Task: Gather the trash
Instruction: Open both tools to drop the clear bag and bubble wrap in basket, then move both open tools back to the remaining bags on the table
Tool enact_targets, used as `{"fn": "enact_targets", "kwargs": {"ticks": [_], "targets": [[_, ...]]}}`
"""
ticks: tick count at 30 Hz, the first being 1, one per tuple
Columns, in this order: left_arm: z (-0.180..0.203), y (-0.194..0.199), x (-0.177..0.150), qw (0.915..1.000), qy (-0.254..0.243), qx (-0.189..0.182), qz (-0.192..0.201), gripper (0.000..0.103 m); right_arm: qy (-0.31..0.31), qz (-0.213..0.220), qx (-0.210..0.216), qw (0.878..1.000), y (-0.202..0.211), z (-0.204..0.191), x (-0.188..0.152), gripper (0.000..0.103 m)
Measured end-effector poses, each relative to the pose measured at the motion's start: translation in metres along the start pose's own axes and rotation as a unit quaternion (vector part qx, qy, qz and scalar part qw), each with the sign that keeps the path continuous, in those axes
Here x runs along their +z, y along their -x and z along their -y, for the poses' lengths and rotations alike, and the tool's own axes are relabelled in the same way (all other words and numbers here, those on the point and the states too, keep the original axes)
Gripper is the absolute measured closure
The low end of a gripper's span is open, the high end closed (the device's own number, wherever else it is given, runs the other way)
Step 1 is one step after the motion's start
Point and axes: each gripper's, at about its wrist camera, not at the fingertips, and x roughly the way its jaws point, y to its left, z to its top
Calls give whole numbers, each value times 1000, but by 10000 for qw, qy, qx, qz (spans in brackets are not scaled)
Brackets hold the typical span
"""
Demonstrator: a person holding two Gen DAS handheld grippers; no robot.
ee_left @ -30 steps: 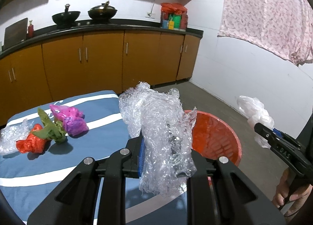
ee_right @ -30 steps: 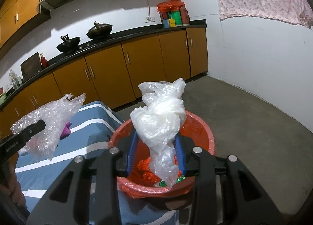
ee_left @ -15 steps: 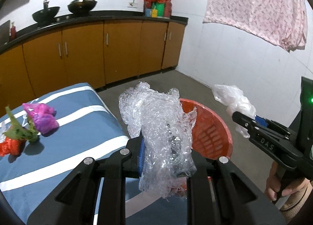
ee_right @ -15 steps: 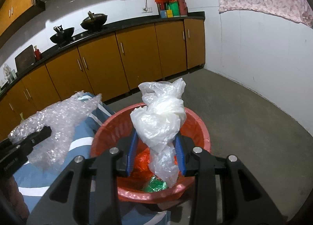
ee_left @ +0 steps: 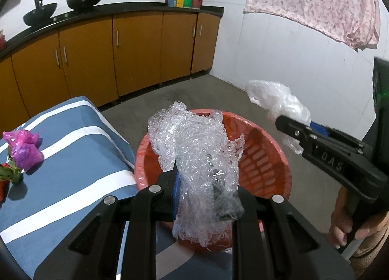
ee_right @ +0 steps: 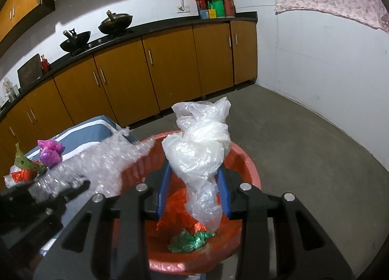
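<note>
- I am holding the crumpled wad of clear bubble wrap (ee_left: 197, 158) in the left gripper (ee_left: 205, 192); its jaws are clamped tight on the wad's lower half, with the long axis standing up and out along the fingers and a ragged tail hanging below them.
- I am holding the knotted, translucent white plastic bag (ee_right: 198, 151) in the right gripper (ee_right: 193, 190); its jaws are opening at this moment, yet the bag is sitting between the blue pads (ee_right: 164, 187) and, as far as I can judge, they are still touching it; its long axis is upright, its thin tail dangling down.
- The relation that counts: the round red plastic basket with slotted walls (ee_left: 262, 156) is lying directly under and ahead of both loads; in the right wrist view the bag's tail is hanging inside the rim, over the red and green scraps (ee_right: 187, 243) already at the bottom; in the left wrist view the bubble wrap is hovering over the near rim.
- I judge the right hand the better placed; the bag should fall straight in; the left wad looks to be sitting nearer the edge by the blue and white striped table (ee_left: 73, 170), so I am reckoning it needs a little more reach over the basket.
- The pink plastic bundle (ee_left: 24, 150) is lying on the table, well apart from both grippers.
</note>
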Motion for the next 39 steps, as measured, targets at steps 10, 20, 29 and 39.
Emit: {"fn": "enact_targets", "kwargs": {"ticks": [10, 20, 29, 39], "targets": [[-21, -7, -10, 9994, 309, 109, -85, 51, -80, -60, 52, 9999, -6, 9, -10, 47], [-66, 33, -29, 9958, 594, 665, 185, 39, -138, -18, -23, 9999, 6, 3, -10, 44], [-138, 102, -64, 9795, 973, 1677, 545, 32, 400, 104, 412, 9983, 21, -61, -4, 44], [-234, 164, -118, 9437, 1453, 2930, 498, 31, 1052, -149, 1318, 9856, 13, -190, -16, 44]]}}
